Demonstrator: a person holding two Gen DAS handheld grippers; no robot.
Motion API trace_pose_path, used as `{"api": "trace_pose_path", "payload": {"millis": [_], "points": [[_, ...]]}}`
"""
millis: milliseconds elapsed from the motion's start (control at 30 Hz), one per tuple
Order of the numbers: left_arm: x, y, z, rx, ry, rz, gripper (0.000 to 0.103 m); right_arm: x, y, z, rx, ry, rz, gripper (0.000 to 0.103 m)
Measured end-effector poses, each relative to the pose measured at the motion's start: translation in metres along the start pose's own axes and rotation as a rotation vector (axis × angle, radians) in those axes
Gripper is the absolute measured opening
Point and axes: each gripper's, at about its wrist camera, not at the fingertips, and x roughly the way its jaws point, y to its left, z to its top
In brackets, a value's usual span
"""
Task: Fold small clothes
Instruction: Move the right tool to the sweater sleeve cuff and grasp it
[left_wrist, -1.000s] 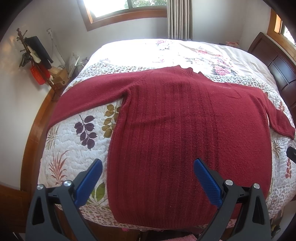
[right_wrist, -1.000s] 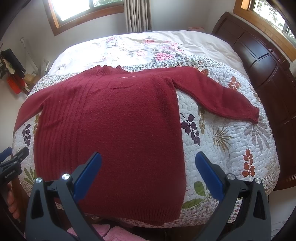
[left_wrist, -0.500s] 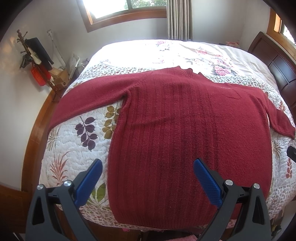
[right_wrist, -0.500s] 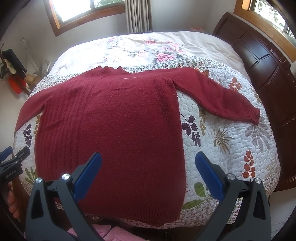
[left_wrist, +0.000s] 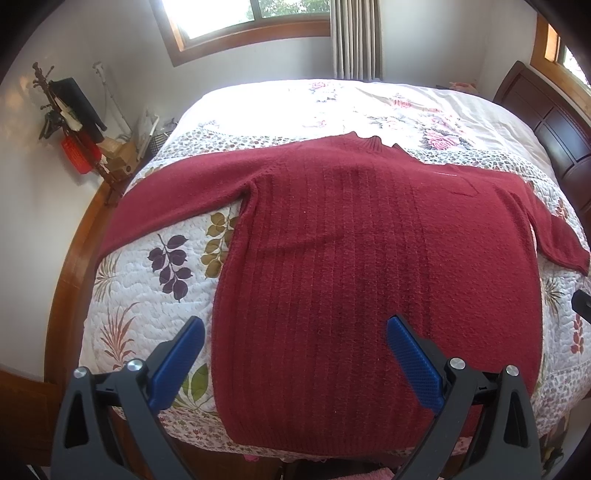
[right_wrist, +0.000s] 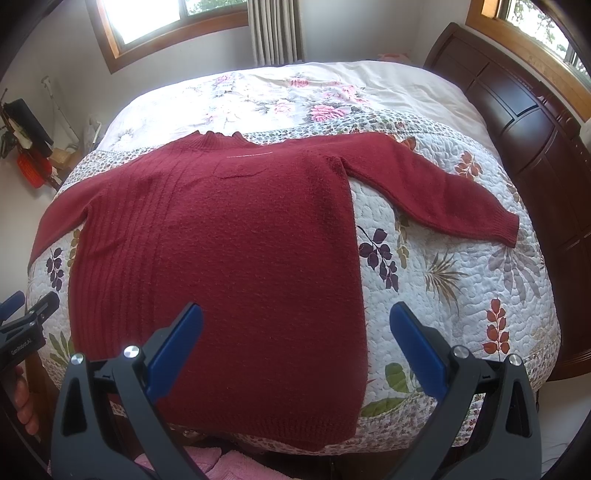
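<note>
A dark red knit sweater (left_wrist: 369, 258) (right_wrist: 229, 258) lies flat on the bed, collar at the far side, hem at the near edge, both sleeves spread out sideways. My left gripper (left_wrist: 295, 332) hovers open above the hem's left half, nothing between its blue pads. My right gripper (right_wrist: 295, 317) hangs open over the hem's right half, also holding nothing. The left sleeve (left_wrist: 177, 199) reaches toward the bed's left edge. The right sleeve's cuff (right_wrist: 506, 229) rests near the headboard side. The left gripper's tip (right_wrist: 26, 325) shows at the right wrist view's left edge.
A floral quilt (left_wrist: 147, 280) (right_wrist: 461, 280) covers the bed. A dark wooden headboard (right_wrist: 535, 147) stands at the right. A coat stand with hanging items (left_wrist: 70, 122) is at the left wall. Pink cloth (right_wrist: 229, 465) lies below the bed's near edge.
Both views have shifted very slightly; the sweater has not moved and both grippers stay open above its hem.
</note>
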Motion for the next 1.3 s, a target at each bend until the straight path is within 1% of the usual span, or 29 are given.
{"api": "trace_pose_path", "payload": {"millis": [200, 267, 367, 433, 500, 567, 600, 633, 667, 700, 733, 767, 833, 867, 933, 1000, 1033, 1100, 1200, 1233, 1300], "points": [[0.001, -0.007, 0.001, 0.005, 0.002, 0.005, 0.099, 0.004, -0.009, 0.0, 0.01, 0.004, 0.007, 0.1], [0.003, -0.011, 0.002, 0.001, 0.01, -0.007, 0.099, 0.006, -0.017, 0.0, 0.037, -0.001, 0.027, 0.1], [0.009, -0.019, 0.004, -0.011, 0.028, -0.028, 0.099, 0.012, -0.045, 0.001, 0.149, -0.055, 0.095, 0.1], [0.014, -0.029, 0.008, -0.006, 0.031, -0.028, 0.099, 0.02, -0.066, 0.003, 0.192, -0.096, 0.119, 0.1], [0.019, -0.044, 0.014, 0.018, 0.019, -0.02, 0.099, 0.03, -0.085, 0.009, 0.178, -0.097, 0.077, 0.1], [0.024, -0.065, 0.025, 0.045, 0.004, -0.027, 0.099, 0.043, -0.112, 0.017, 0.146, -0.099, -0.013, 0.1], [0.026, -0.078, 0.031, 0.056, -0.003, -0.031, 0.099, 0.047, -0.125, 0.021, 0.154, -0.103, -0.035, 0.1], [0.027, -0.087, 0.036, 0.061, -0.009, -0.033, 0.099, 0.053, -0.149, 0.027, 0.187, -0.101, -0.048, 0.1], [0.028, -0.101, 0.045, 0.07, -0.023, -0.043, 0.099, 0.057, -0.169, 0.03, 0.229, -0.096, -0.04, 0.1], [0.029, -0.112, 0.051, 0.078, -0.03, -0.051, 0.099, 0.063, -0.199, 0.038, 0.294, -0.088, -0.009, 0.1], [0.03, -0.125, 0.058, 0.086, -0.038, -0.062, 0.099, 0.069, -0.22, 0.043, 0.332, -0.066, -0.004, 0.1], [0.031, -0.143, 0.068, 0.095, -0.05, -0.077, 0.099, 0.076, -0.241, 0.049, 0.369, -0.043, -0.025, 0.1], [0.033, -0.164, 0.078, 0.106, -0.057, -0.093, 0.099, 0.093, -0.294, 0.058, 0.44, -0.011, -0.103, 0.1], [0.033, -0.178, 0.084, 0.116, -0.069, -0.111, 0.099, 0.1, -0.314, 0.06, 0.45, -0.003, -0.128, 0.1], [0.032, -0.201, 0.091, 0.141, -0.091, -0.119, 0.099, 0.121, -0.359, 0.065, 0.469, 0.034, -0.179, 0.1], [0.033, -0.221, 0.097, 0.168, -0.11, -0.118, 0.099, 0.14, -0.394, 0.066, 0.484, 0.081, -0.162, 0.1], [0.034, -0.226, 0.099, 0.175, -0.113, -0.118, 0.099, 0.15, -0.41, 0.067, 0.49, 0.102, -0.135, 0.1], [0.039, -0.238, 0.106, 0.176, -0.108, -0.123, 0.099, 0.166, -0.43, 0.069, 0.477, 0.129, -0.082, 0.099], [0.046, -0.244, 0.114, 0.157, -0.094, -0.119, 0.099, 0.185, -0.449, 0.071, 0.463, 0.136, -0.026, 0.099], [0.046, -0.245, 0.115, 0.153, -0.095, -0.115, 0.099, 0.193, -0.452, 0.071, 0.454, 0.159, -0.019, 0.099], [0.05, -0.245, 0.116, 0.152, -0.093, -0.096, 0.099, 0.2, -0.454, 0.074, 0.448, 0.164, -0.011, 0.1]]}}
